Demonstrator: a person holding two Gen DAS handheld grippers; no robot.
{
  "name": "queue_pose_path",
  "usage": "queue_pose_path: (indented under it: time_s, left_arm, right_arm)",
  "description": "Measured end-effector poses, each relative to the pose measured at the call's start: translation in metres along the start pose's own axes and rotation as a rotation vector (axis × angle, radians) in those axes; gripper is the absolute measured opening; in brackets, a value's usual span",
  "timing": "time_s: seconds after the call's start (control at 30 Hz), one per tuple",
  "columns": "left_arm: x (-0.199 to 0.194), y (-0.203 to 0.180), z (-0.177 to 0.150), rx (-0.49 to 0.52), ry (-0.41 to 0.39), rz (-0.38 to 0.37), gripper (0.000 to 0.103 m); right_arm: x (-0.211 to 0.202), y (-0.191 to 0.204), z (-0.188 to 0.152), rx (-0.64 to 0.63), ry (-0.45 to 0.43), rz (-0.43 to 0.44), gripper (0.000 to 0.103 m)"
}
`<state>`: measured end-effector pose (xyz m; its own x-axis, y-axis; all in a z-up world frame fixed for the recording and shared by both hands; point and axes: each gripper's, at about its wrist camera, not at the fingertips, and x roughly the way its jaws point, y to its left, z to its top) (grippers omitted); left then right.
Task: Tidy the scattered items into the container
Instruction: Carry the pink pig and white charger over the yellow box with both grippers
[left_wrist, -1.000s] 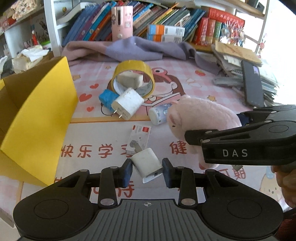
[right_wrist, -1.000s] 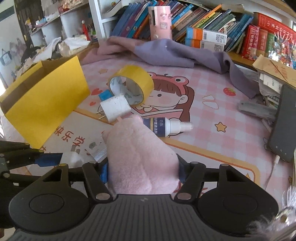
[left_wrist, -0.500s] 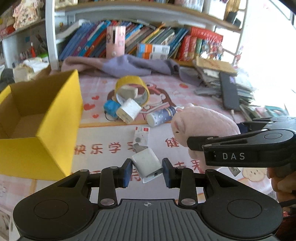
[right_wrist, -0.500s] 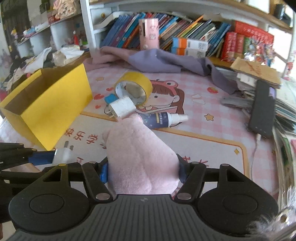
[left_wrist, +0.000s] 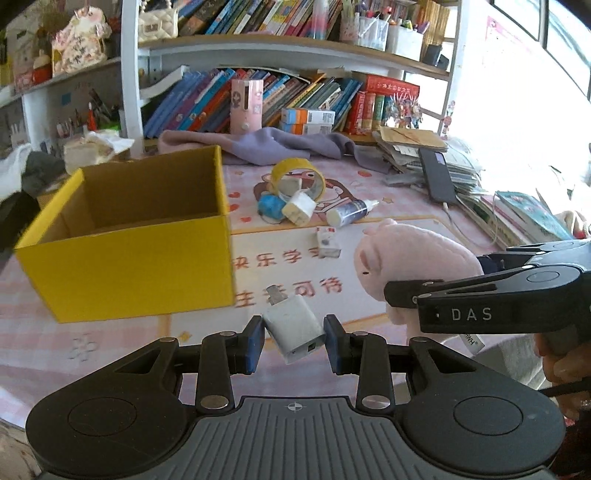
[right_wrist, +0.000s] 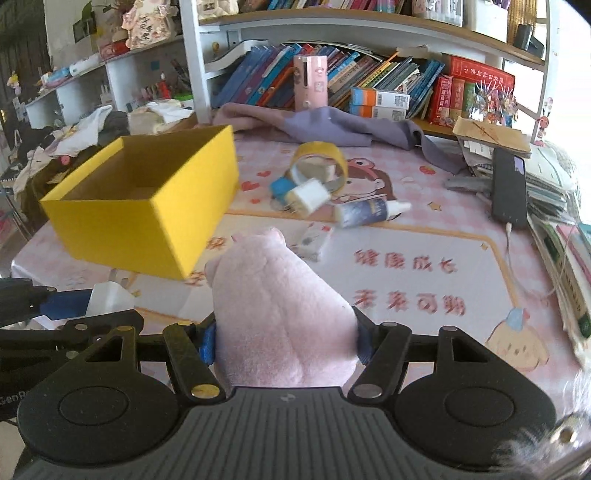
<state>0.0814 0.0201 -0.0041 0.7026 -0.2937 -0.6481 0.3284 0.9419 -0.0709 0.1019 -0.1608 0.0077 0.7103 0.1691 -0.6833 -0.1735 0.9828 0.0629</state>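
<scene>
My left gripper (left_wrist: 294, 345) is shut on a white charger plug (left_wrist: 293, 325), held above the mat in front of the open yellow box (left_wrist: 125, 258). The right gripper (right_wrist: 284, 341) is shut on a pink plush toy (right_wrist: 280, 317), also seen from the left wrist view as the plush (left_wrist: 410, 258) to the right of the charger. The yellow box (right_wrist: 147, 218) stands at the left with its inside showing bare cardboard. On the mat lie a tape roll (left_wrist: 299, 177), a second white plug (left_wrist: 299, 208), a blue item (left_wrist: 271, 208), a spray bottle (left_wrist: 349, 214) and a small white packet (left_wrist: 327, 242).
A purple cloth (left_wrist: 280, 146) lies at the back before a shelf of books (left_wrist: 295, 99). A black phone (right_wrist: 509, 188) rests on stacked papers at the right edge. Clothes pile up (right_wrist: 85, 129) behind the box at left. A hand (left_wrist: 565, 365) grips the right tool.
Both grippers have pulled back and risen a little with their loads. The yellow box now shows its open inside, and the shelves above have come into view.
</scene>
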Motion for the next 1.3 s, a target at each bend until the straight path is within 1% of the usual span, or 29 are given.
queue_pose_path:
  time_s: [0.13,0.27,0.57,0.83,0.97,1.1,1.17,1.3]
  left_arm:
    - [-0.019,0.018,-0.01,0.001,-0.007,0.016,0.033]
    - [-0.036,0.035,-0.021,-0.018,-0.02,0.031,0.033]
    - [-0.06,0.073,-0.038,-0.106,-0.047,0.068,0.033]
    - [-0.068,0.094,-0.047,-0.168,-0.055,0.104,0.033]
    - [-0.071,0.098,-0.043,-0.156,-0.078,0.127,0.033]
    - [-0.073,0.103,-0.033,-0.13,-0.109,0.148,0.033]
    - [-0.073,0.107,-0.025,-0.114,-0.126,0.156,0.033]
    - [-0.072,0.119,0.003,-0.074,-0.171,0.147,0.033]
  right_arm:
    - [-0.009,0.028,-0.008,0.006,-0.002,0.01,0.064]
    - [-0.016,0.054,-0.009,-0.017,-0.009,0.021,0.065]
    - [-0.018,0.105,-0.007,-0.122,-0.005,0.056,0.065]
    - [-0.017,0.142,-0.005,-0.231,-0.01,0.124,0.065]
    - [-0.016,0.15,0.002,-0.26,-0.038,0.15,0.065]
    - [-0.016,0.155,0.015,-0.285,-0.101,0.173,0.065]
    - [-0.015,0.156,0.024,-0.291,-0.13,0.191,0.065]
    - [-0.01,0.153,0.054,-0.251,-0.166,0.26,0.065]
